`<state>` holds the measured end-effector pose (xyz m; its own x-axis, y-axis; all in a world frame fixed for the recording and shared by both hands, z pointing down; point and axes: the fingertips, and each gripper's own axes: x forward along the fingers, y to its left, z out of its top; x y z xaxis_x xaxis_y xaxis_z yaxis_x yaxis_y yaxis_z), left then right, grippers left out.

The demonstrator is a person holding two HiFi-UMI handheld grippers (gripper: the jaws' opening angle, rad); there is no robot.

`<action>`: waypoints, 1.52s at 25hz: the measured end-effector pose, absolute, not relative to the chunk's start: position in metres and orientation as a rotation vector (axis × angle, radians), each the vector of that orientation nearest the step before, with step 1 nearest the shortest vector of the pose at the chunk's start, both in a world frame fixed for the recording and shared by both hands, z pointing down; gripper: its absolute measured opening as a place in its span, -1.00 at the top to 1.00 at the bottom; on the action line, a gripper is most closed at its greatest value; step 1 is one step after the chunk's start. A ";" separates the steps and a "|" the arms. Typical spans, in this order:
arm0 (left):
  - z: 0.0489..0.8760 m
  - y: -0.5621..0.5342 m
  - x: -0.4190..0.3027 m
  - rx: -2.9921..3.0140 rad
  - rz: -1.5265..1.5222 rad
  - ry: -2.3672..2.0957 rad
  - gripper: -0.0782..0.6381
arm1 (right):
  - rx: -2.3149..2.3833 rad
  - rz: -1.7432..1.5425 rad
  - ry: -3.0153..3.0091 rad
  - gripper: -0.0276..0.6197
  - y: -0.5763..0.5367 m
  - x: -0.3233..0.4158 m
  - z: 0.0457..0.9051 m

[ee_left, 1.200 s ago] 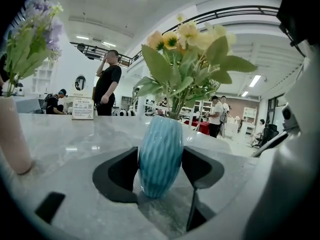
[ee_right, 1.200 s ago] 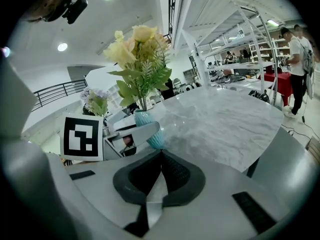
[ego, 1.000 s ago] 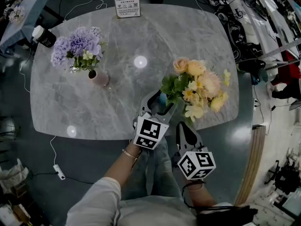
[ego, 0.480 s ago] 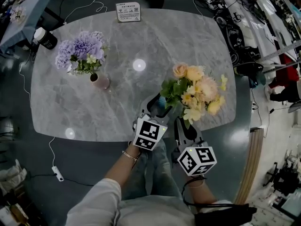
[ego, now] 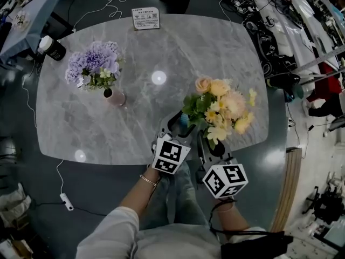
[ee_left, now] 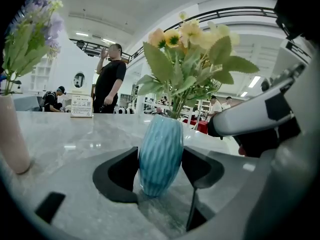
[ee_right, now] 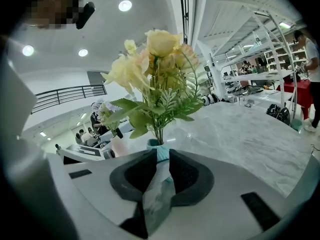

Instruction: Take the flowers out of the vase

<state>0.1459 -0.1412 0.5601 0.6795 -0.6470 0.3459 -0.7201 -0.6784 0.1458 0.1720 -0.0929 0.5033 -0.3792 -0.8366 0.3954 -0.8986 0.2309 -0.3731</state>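
Observation:
A ribbed blue vase point(ee_left: 160, 154) stands on the grey marble table point(ego: 108, 128) near its front edge. It holds a bunch of yellow and peach flowers point(ego: 222, 108) with green leaves. My left gripper point(ego: 182, 120) is shut on the vase body, one pad against each side. My right gripper point(ego: 209, 140) sits just right of it, under the blooms. Its jaws stand a narrow gap apart with nothing between them. In the right gripper view the vase mouth point(ee_right: 159, 148) and the stems point(ee_right: 159, 134) lie just beyond the fingertips.
A pink vase point(ego: 115, 96) of purple flowers point(ego: 92, 62) stands at the table's left. A printed card point(ego: 146, 19) stands at the far edge, a dark bottle with a white cap point(ego: 52, 46) at the far left corner. A person point(ee_left: 110, 79) stands beyond the table.
My right gripper has moved forward, closer to the blue vase and under the bouquet. The left gripper stays at the vase.

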 end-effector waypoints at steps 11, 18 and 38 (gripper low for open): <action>0.560 -0.141 0.147 2.625 0.395 -1.086 0.00 | 1.678 0.865 -2.438 0.70 -0.106 0.165 0.495; 0.562 -0.142 0.146 2.632 0.409 -1.073 0.00 | 1.687 0.868 -2.466 0.66 -0.118 0.163 0.492; 0.566 -0.137 0.149 2.630 0.435 -1.051 0.01 | 1.698 0.888 -2.506 0.65 -0.143 0.158 0.490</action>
